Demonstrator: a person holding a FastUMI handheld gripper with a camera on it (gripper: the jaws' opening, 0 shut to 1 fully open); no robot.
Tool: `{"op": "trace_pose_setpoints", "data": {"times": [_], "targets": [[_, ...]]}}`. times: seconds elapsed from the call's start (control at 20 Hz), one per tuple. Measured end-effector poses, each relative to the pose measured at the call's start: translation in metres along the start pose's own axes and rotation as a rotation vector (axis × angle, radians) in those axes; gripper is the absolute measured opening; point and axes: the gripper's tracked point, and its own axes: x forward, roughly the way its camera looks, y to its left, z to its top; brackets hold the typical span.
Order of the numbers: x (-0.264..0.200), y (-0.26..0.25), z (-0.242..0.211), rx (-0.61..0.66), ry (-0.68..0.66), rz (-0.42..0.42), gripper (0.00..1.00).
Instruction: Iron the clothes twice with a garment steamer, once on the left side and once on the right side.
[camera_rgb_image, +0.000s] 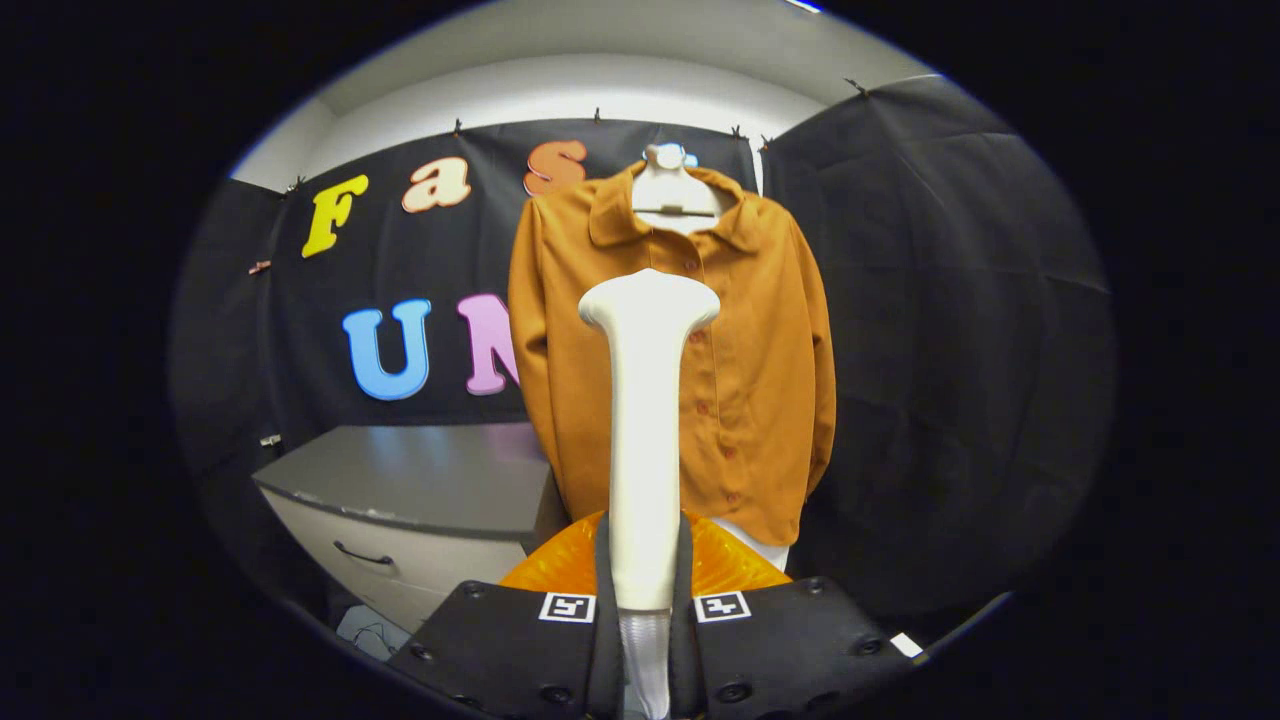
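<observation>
My gripper (645, 590) is shut on the white handle of a garment steamer (645, 420), which stands upright between the fingers with its wide head at the top. Beyond it hangs an orange button-up shirt (765, 380) on a white hanger (672, 190) against the black cloth wall. The steamer head lines up with the shirt's chest near the button placket; whether it touches the fabric I cannot tell. The steamer covers the shirt's middle strip.
A grey-topped cabinet (420, 480) with a white drawer and dark handle stands to the left of the shirt, below it. An orange translucent object (730, 565) sits just ahead of the fingers. Black cloth walls (950, 350) close the right side.
</observation>
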Motion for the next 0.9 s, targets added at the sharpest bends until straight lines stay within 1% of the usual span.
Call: {"op": "trace_pose_setpoints", "data": {"times": [0.25, 0.45, 0.6, 0.7, 0.9], "targets": [[0.003, -0.018, 0.097, 0.004, -0.18, -0.007, 0.21], [0.019, -0.037, 0.138, 0.007, -0.246, -0.004, 0.21], [0.036, -0.052, 0.156, -0.006, -0.277, -0.005, 0.21], [0.05, -0.058, 0.161, -0.003, -0.285, 0.007, 0.21], [0.083, -0.083, 0.149, 0.025, -0.266, -0.015, 0.21]]}}
